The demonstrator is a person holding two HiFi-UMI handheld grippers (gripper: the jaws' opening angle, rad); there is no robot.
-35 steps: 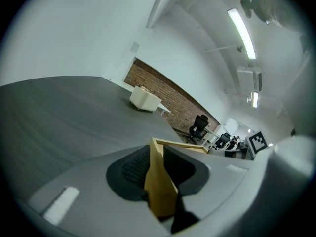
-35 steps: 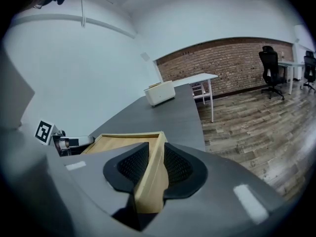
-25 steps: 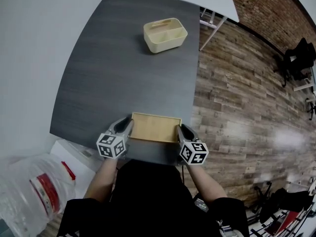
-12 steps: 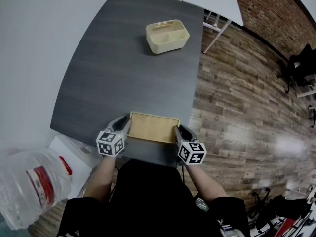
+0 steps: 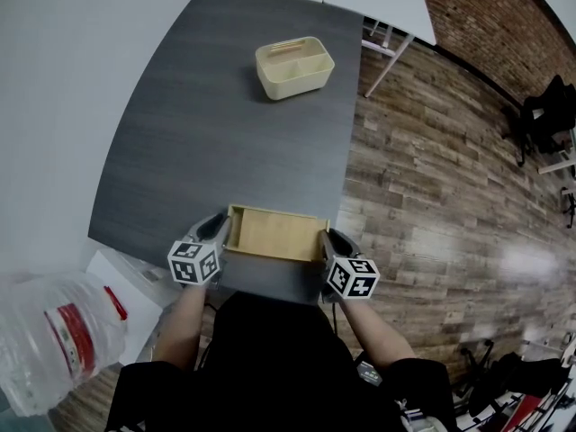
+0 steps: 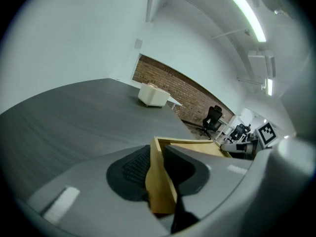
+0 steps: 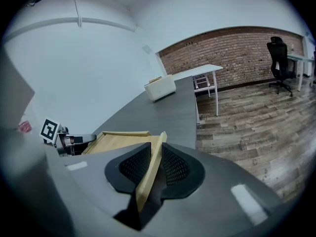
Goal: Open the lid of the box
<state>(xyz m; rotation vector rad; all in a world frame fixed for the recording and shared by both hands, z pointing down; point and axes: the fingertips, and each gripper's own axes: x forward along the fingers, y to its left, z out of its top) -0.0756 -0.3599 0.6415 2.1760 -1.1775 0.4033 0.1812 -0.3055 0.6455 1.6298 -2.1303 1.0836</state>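
Wood fills both of your grips. The wooden lid (image 5: 274, 233) lies at the lower centre of the head view, at the near edge of the dark table (image 5: 216, 124). Your left gripper (image 5: 219, 234) is on its left short end and your right gripper (image 5: 328, 241) is on its right short end.

In the left gripper view, the lid's rim stands upright between the two ribbed pads (image 6: 132, 168), which are clamped on it from both sides. In the right gripper view, the rim runs as a thin slanted strip between the pads (image 7: 134, 165). Those jaws are closing on it, and the mesh already touches the wood on both faces.

I judge you to be in the lifting step itself: the grasp is made at both ends and the lid is about to come away. Seen from above, the left end shows an inner wall, so it may be tipped or raised a little. I cannot say for sure, and I cannot make out what lies beneath it.

For the next move, let the right grip settle first, then raise both ends together and straight up (an uneven pull could jam the rim or twist it out of the thinner right-hand hold). Keep the lid level until it is clear. The table has plenty of bare surface toward the upper part of the frame for setting it down, well short of the cream caddy (image 5: 294, 67) at the far end. Mind the near table edge, which lies just below the lid in the picture
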